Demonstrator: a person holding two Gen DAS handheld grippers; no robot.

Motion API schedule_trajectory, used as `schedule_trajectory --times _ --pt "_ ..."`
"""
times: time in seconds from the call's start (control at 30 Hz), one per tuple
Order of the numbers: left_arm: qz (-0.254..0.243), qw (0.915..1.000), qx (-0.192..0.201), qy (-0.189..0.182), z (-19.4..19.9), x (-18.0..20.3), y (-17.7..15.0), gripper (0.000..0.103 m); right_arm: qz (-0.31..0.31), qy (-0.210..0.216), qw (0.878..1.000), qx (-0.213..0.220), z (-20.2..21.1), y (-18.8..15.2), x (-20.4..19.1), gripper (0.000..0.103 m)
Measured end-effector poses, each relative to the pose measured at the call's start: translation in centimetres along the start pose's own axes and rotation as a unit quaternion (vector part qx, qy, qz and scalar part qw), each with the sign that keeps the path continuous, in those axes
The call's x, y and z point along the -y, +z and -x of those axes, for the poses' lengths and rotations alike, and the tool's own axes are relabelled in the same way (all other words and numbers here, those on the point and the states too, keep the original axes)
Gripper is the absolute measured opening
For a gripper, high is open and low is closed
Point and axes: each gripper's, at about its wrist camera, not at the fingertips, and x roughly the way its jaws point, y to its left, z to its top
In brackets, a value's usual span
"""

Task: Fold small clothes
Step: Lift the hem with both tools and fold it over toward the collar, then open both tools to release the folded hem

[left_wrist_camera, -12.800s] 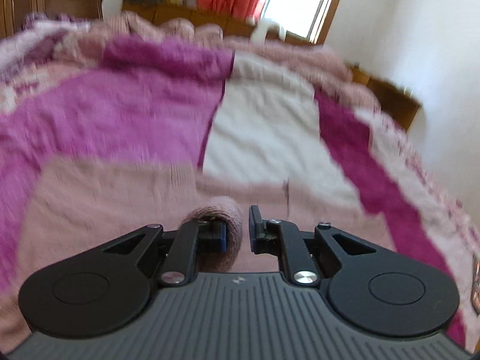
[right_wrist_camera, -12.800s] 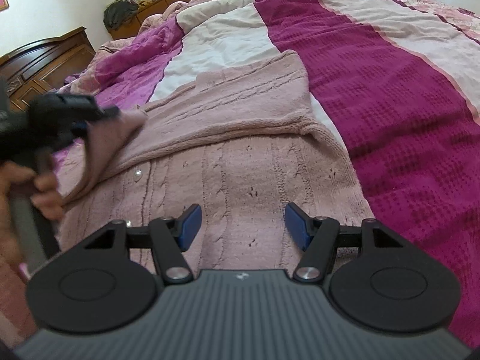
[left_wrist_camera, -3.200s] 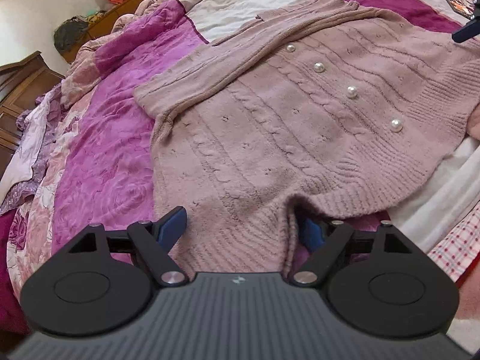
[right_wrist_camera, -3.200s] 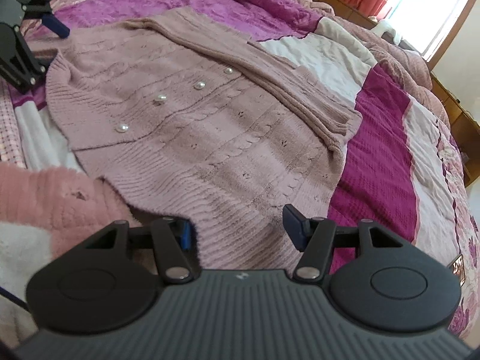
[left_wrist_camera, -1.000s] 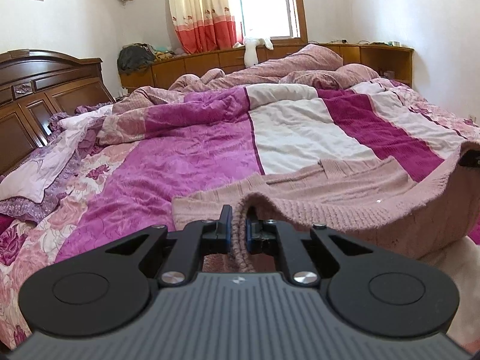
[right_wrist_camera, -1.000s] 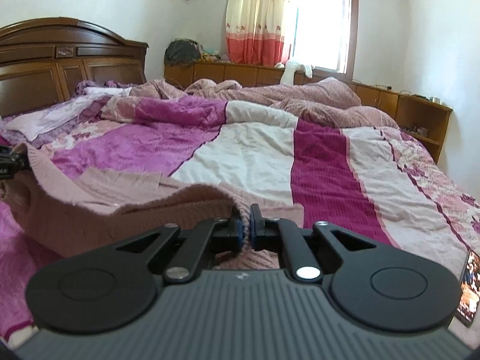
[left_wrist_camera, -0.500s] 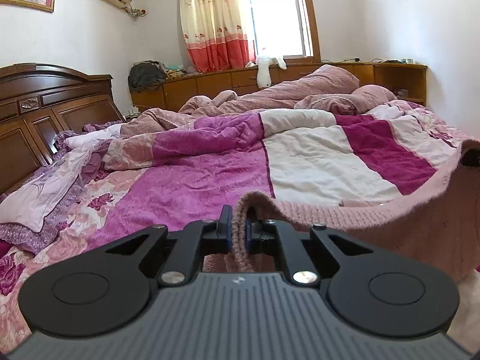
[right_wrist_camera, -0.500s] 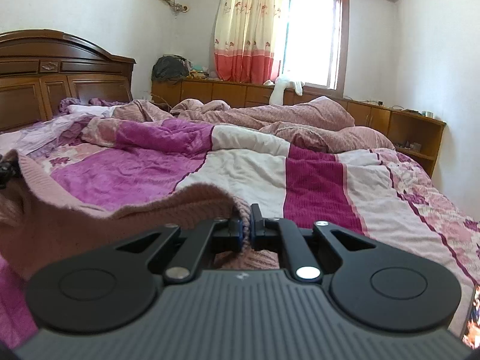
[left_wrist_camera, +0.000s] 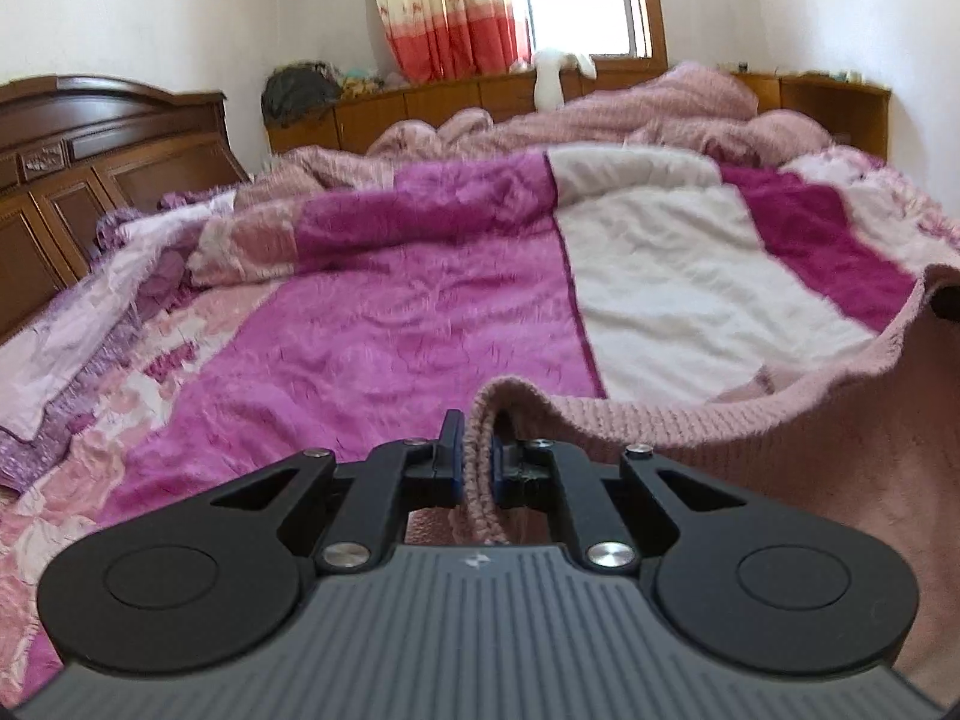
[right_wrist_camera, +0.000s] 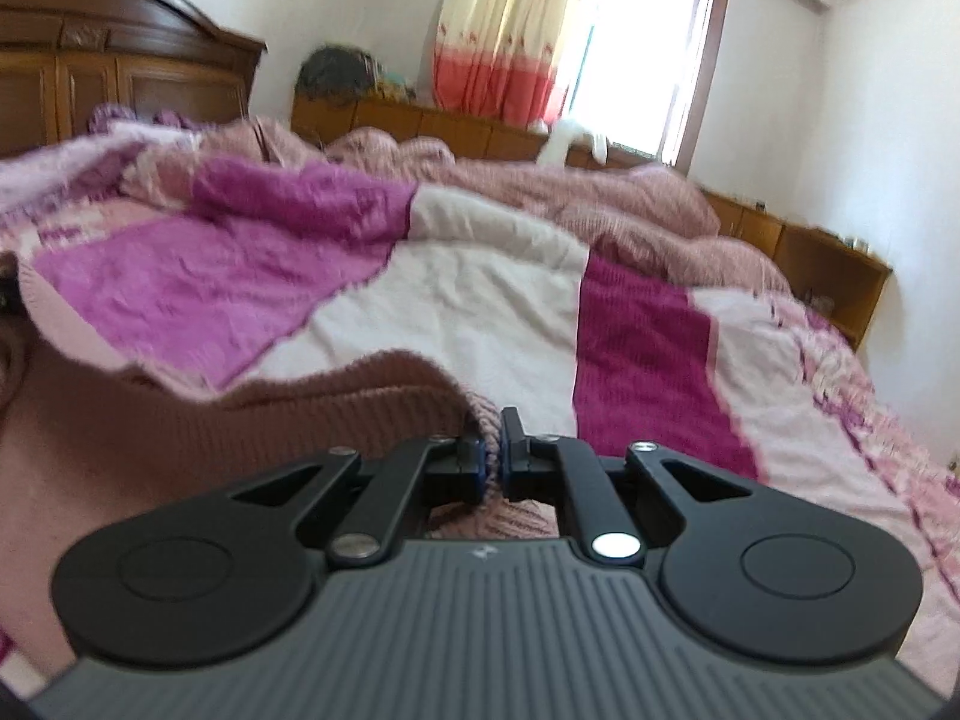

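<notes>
Your left gripper (left_wrist_camera: 474,456) is pinching the pink sweater (left_wrist_camera: 780,480) by its ribbed hem; your right gripper (right_wrist_camera: 492,456) is clamping the same hem. The garment is hanging between them above the bedspread (left_wrist_camera: 372,324), its lower part cut off from view, with both views blurring.

No readable text, label, brand name or number in either view. Only mark: small pale emblem, no letters legible, on ribbed grey body of left gripper (left_wrist_camera: 475,455), just behind its fingers; same emblem on ribbed grey body of right gripper (right_wrist_camera: 492,447). Framed picture on wall, upper left of left view: blurred, nothing legible.
</notes>
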Motion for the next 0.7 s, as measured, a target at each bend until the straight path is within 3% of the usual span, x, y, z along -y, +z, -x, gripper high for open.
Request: schedule_trajectory --times 0.27,0.6,0.7 --pt "-0.012 0.9986 -0.051 0.006 -6.4 0.5 -2.5 0.01 0.01 0.0 0.998 -0.066 -5.1 -2.9 -1.4 0.008" --pt "-0.019 0.9978 -0.064 0.005 -7.6 0.8 -3.4 0.011 0.005 0.0 0.996 -0.084 -6.2 -3.9 -2.2 0.011" --pt "-0.01 0.998 -0.063 0.0 -6.9 0.4 -3.1 0.028 -0.01 0.004 0.996 -0.084 -5.9 -3.5 -1.8 0.027"
